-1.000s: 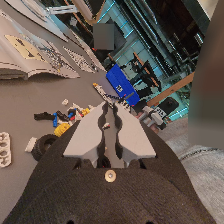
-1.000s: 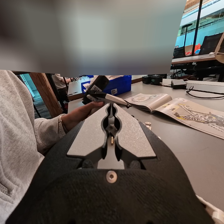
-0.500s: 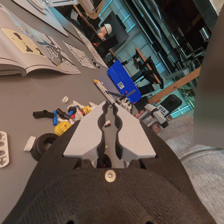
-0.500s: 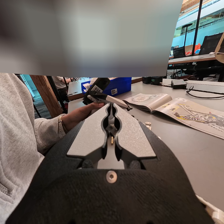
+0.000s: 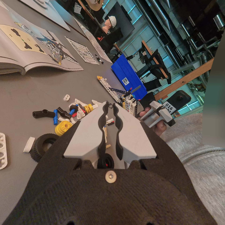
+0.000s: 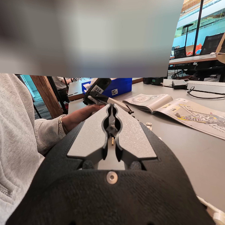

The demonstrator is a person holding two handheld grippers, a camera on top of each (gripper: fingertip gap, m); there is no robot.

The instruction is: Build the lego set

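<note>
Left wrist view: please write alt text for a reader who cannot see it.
The left tool pinches a small dark ring at its tips above a grey table strewn with loose lego pieces. Beyond lie a half-built model, an open instruction booklet and a blue bin; the right tool shows at right.

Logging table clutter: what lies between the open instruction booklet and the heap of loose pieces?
Left wrist view: mostly bare grey table between the booklet and the heap; only one small white connector sits there, close to the heap.
</note>
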